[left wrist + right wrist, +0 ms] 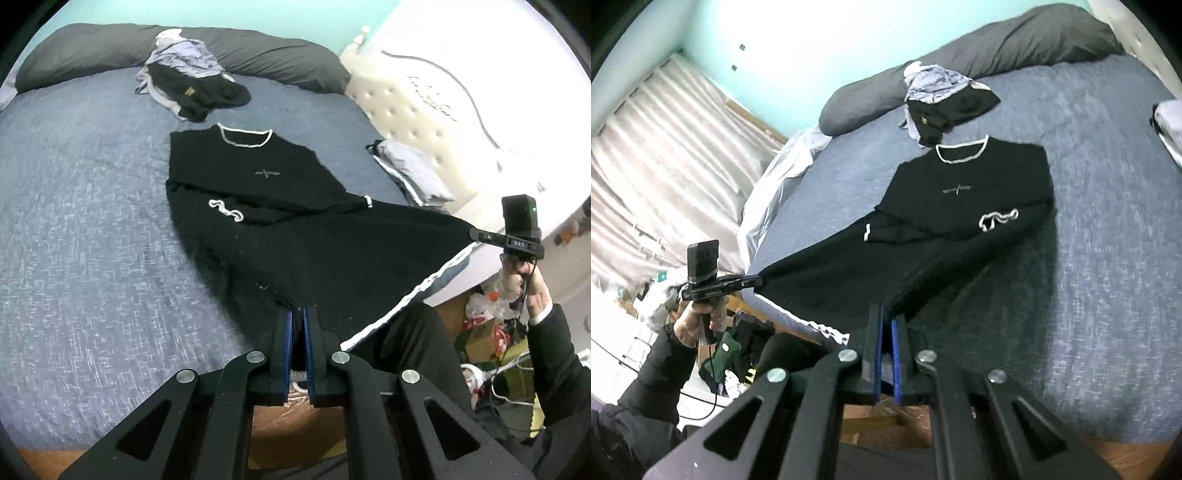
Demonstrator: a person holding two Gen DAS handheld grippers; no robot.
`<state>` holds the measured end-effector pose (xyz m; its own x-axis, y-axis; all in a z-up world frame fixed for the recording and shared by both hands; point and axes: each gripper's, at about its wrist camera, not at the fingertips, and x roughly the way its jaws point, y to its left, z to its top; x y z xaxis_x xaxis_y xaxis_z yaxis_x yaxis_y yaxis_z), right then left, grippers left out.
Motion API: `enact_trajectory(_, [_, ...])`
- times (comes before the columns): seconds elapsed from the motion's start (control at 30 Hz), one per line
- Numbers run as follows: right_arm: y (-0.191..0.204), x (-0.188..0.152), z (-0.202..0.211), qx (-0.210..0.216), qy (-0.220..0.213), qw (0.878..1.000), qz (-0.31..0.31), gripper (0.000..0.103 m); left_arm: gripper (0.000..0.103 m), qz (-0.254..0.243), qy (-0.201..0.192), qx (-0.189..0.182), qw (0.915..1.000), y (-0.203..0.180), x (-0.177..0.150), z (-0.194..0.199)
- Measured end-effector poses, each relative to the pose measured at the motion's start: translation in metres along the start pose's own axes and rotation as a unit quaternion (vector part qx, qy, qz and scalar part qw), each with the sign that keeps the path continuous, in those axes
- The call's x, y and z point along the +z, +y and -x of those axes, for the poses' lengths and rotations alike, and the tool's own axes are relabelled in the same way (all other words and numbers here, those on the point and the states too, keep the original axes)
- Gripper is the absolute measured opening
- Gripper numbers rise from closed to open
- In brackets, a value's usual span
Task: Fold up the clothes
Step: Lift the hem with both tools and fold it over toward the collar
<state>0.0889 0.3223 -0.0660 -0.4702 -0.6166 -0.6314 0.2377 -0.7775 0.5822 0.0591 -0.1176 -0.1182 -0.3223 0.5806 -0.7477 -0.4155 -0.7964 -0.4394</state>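
Holding the hem of the black shirt with both grippers, I note the garment lies chest-up on the blue bed cover, its white-trimmed collar toward the grey pillows and its lower half lifted off the cover toward me

Left gripper: its fingers are closed almost fully, blue pads pinching one bottom corner of the black shirt; dark knit fabric fills the narrow gap between them

Right gripper: closed to the same degree on the opposite bottom corner of the shirt; in the left wrist view its tip meets the stretched hem at the far right, and my right hand grips the handle under it. In the right wrist view the left hand holds the other handle, to the left of the shirt

Shirt condition: hem drawn taut between the two grippers, white edging visible along its underside. Both sleeves are folded inward across the body, one white cuff showing as a wavy band, the other as a short stripe. A small grey logo sits mid-chest

Relative to the shirt: a loose heap of clothes, dark and pale blue, lies just beyond the collar; a folded pale item rests beside it, against the cream tufted headboard. Clutter on the floor lies below the hem
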Motion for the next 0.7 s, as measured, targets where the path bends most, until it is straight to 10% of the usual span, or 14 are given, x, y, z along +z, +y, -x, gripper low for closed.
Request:
enact_trajectory(0.3, [0.014, -0.013, 0.025, 0.007, -0.001, 1.0, 0.02, 0.004, 0.006, -0.021, -0.003, -0.016, 0.9996, -0.026, -0.004, 0.016])
enact_trajectory(0.7, [-0.027, 0.038, -0.015, 0.005, 0.01, 1.0, -0.015, 0.004, 0.006, 0.042, -0.002, -0.015, 0.999, 0.031, 0.049, -0.029])
